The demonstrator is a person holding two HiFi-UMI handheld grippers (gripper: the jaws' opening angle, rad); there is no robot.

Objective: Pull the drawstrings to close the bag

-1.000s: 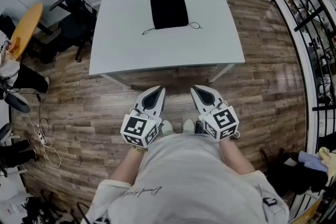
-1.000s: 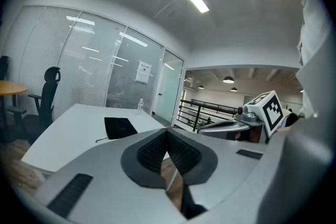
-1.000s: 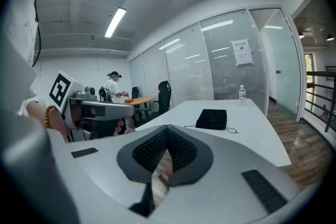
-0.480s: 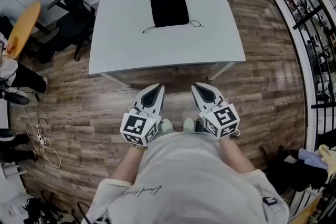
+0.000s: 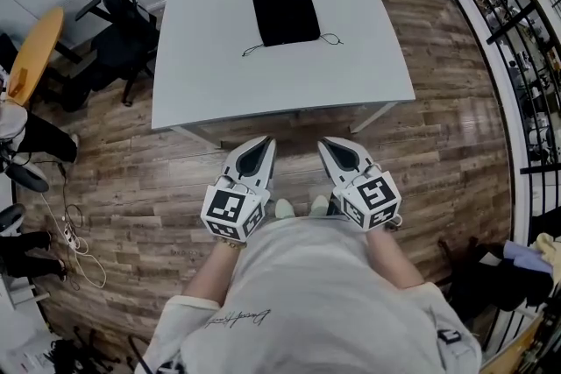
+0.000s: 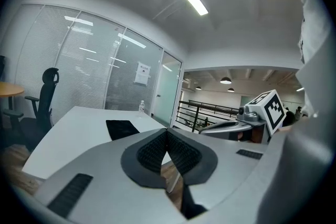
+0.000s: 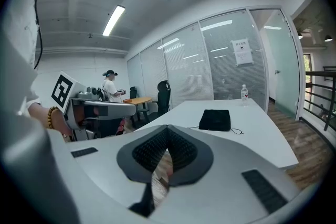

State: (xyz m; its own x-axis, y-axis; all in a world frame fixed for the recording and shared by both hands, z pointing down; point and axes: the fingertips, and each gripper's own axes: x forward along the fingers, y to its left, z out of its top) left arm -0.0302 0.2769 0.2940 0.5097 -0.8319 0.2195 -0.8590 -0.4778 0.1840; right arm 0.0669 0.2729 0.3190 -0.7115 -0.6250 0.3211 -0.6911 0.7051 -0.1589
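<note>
My left tongs (image 5: pixel 261 144) and right tongs (image 5: pixel 326 144) are both pressed together, with nothing between them, above the wooden floor (image 5: pixel 149 179). The black bag (image 5: pixel 285 13) lies flat on the table (image 5: pixel 210 70), well apart from them, and its drawstrings (image 5: pixel 331 39) lie loose.

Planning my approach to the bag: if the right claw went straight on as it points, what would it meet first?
The right claw would probably meet the white table, short of the black bag; the gap between looks free, though depth is unclear.

Pretty clearly an office: glass partition walls (image 7: pixel 210 65) with blinds, swivel chair (image 5: pixel 123 35) upper left, big white meeting table (image 5: pixel 210 57).
</note>
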